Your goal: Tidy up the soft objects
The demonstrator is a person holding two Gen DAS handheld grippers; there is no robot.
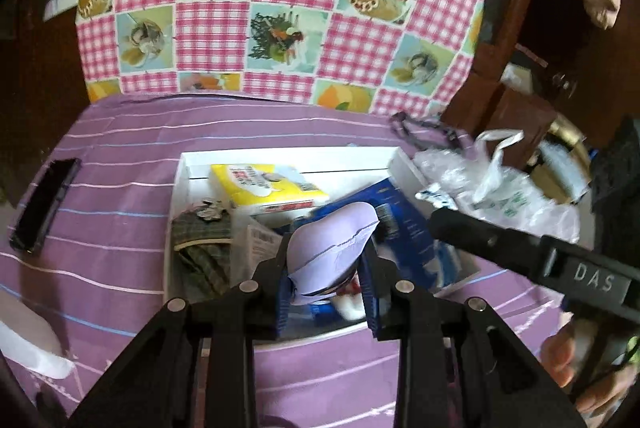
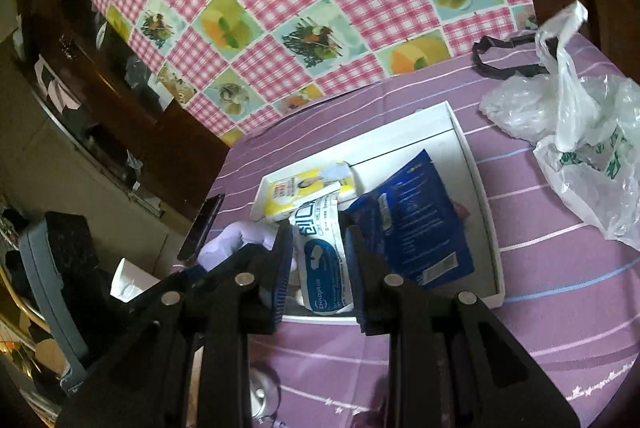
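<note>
Left claw (image 1: pixel 328 282): black arms with ribbed blue pads, low centre of the left wrist view; jaws narrowed and pressing a soft lilac pouch (image 1: pixel 340 248) from both sides.
Lilac pouch: smooth, rounded, with a thin dark seam line; held above the near end of the white tray (image 1: pixel 182 180).
Right claw (image 2: pixel 318 270): same black arms and blue pads, low centre of the right wrist view; jaws narrowed onto a white and blue packet (image 2: pixel 324 260), glossy wrapper with print, gripped over the tray's near edge.
White tray: shallow, rectangular, stiff rim, lying on the surface.
Tray contents: a flat yellow packet (image 1: pixel 268 186) toward the far end; a glossy dark blue pouch (image 2: pixel 412 220) tilted against the right side in the right wrist view; a folded plaid fabric piece (image 1: pixel 204 244) at the left side in the left wrist view.
Surface (image 1: pixel 120 188): covered by purple cloth with thin pale stripes.
Black phone (image 1: pixel 44 204): flat and shiny, at the left of the left wrist view, apart from the tray.
Plastic bag (image 2: pixel 580 156): crinkled, translucent white with green print, right of the tray.
Black strap (image 2: pixel 500 56): looped, beyond the bag.
Checked cloth (image 1: pixel 288 8): pink gingham squares with food pictures, filling the top.
In the way: the right claw's black body crosses the lower right of the left wrist view, a hand (image 1: pixel 576 360) behind it.
</note>
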